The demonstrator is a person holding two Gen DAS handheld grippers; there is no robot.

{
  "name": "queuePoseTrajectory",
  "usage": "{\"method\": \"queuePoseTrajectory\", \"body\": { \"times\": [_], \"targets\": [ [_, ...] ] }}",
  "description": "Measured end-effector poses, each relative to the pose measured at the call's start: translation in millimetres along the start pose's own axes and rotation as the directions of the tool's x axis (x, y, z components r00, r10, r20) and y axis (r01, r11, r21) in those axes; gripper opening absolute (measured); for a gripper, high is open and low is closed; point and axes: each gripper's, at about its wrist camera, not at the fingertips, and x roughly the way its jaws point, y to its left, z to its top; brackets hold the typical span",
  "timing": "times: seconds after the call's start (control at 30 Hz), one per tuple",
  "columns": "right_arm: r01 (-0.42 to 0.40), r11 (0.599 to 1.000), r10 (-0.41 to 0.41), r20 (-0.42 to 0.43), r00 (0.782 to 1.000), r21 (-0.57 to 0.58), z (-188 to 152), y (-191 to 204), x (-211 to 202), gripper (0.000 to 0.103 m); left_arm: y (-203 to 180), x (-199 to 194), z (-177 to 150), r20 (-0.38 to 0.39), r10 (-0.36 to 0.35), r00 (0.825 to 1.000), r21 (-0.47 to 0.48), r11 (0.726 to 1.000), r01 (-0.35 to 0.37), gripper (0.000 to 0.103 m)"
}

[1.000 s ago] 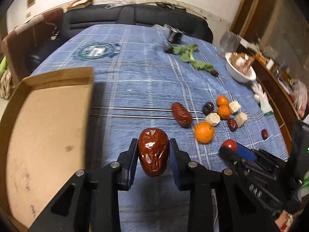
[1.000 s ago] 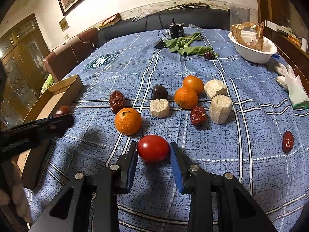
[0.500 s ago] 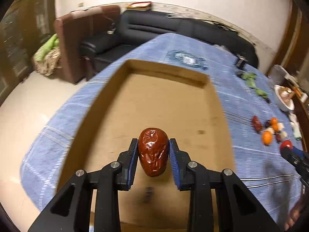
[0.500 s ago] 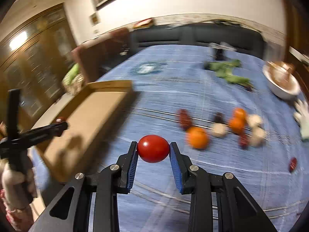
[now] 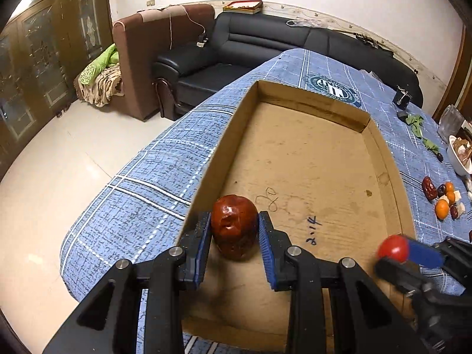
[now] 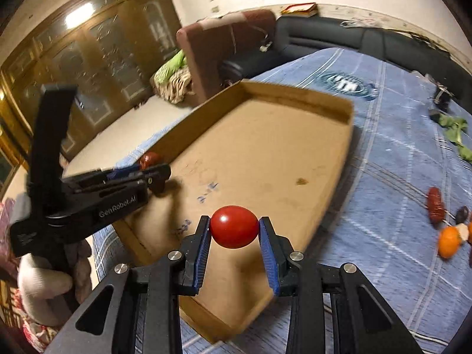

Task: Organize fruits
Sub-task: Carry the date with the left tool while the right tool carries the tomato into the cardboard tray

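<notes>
My left gripper (image 5: pixel 234 240) is shut on a wrinkled dark red date (image 5: pixel 234 230) and holds it low over the near left corner of an open cardboard box (image 5: pixel 309 106). My right gripper (image 6: pixel 234 234) is shut on a small red tomato (image 6: pixel 234 226), held above the box's near right part (image 6: pixel 295 159). The right gripper with its tomato shows at the lower right of the left wrist view (image 5: pixel 393 249). The left gripper with the date shows at the left of the right wrist view (image 6: pixel 149 162).
The box lies on a blue checked tablecloth (image 5: pixel 153 194) near the table's left edge. Oranges, dates and pale chunks (image 5: pixel 444 200) lie on the cloth to the right, with a white bowl (image 5: pixel 458 155) and green leaves (image 5: pixel 419 128) behind. Sofas stand beyond the table.
Both grippers have swung left from the fruit pile to over the box, each still holding its fruit. The left gripper has dropped lower toward the box floor.
</notes>
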Motion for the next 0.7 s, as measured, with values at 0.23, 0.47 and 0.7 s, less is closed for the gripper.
{"method": "queuePoseTrajectory", "body": {
  "times": [0.23,0.47,0.7],
  "targets": [
    [0.017,0.999,-0.018,-0.03,0.999,-0.029,-6.0,15.6,23.3,0.037,-5.8,2.0,-2.5,0.001,0.014,1.0,0.023,1.0,-0.014,0.036],
    [0.011,0.999,-0.012,-0.019,1.0,-0.036,-5.7,18.6,18.6,0.039,-9.6,-10.9,-2.4,0.039,0.026,0.999,0.036,0.999,-0.027,0.055],
    [0.006,1.0,-0.006,0.029,1.0,-0.013,-6.8,16.0,-3.9,0.043,-20.6,-33.6,-1.3,0.115,0.097,0.989,0.066,0.992,-0.105,0.066]
  ]
}}
